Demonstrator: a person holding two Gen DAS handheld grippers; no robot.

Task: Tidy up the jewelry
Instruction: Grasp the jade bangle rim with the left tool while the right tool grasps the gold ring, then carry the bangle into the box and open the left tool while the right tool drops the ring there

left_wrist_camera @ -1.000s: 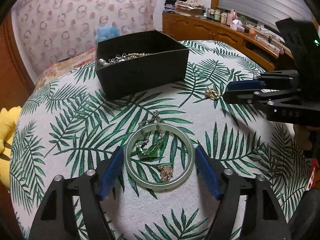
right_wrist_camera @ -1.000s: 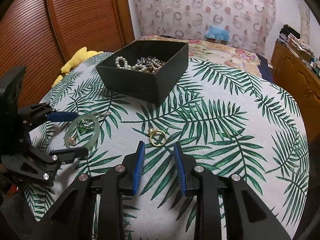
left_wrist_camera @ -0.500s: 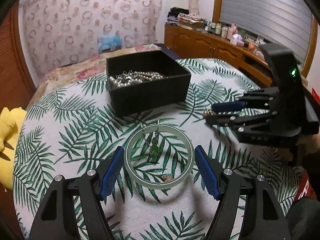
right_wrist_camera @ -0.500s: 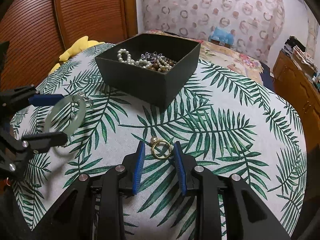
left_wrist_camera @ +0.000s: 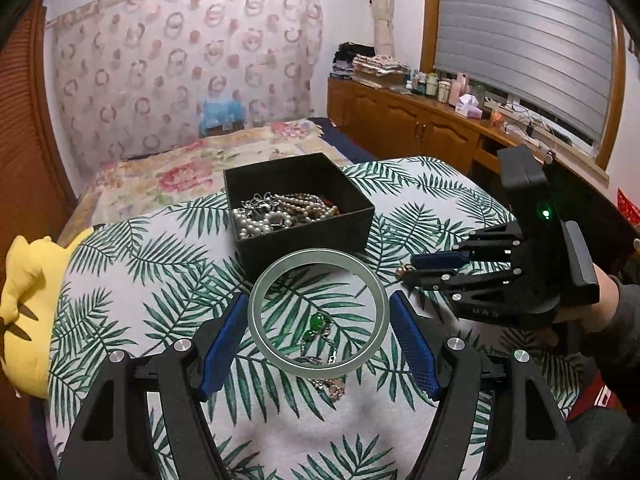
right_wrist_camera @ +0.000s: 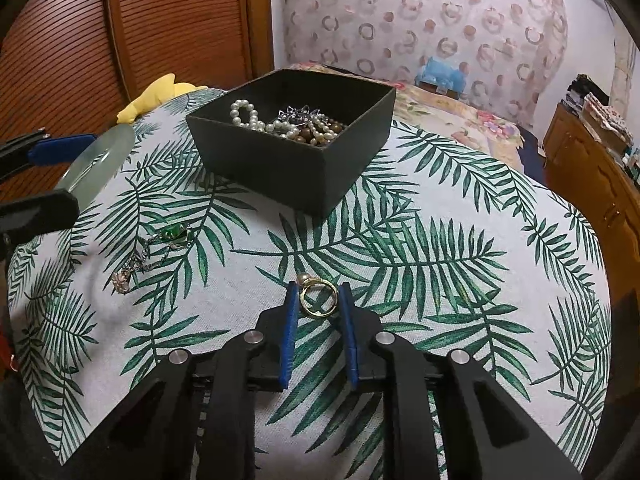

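Since a second ago your left gripper (left_wrist_camera: pixel 318 332) has lifted the pale green bangle (left_wrist_camera: pixel 318 314) clear of the leaf-print tablecloth (right_wrist_camera: pixel 460 216); its blue pads clamp the ring across its width. Green-stone chain pieces (right_wrist_camera: pixel 172 236) lie on the cloth beneath. Your right gripper (right_wrist_camera: pixel 318 300) has come down around the gold ring (right_wrist_camera: pixel 318 298); its jaws are closing, ring between them, contact not clear. Black box (right_wrist_camera: pixel 292 160) holding pearls sits just beyond.
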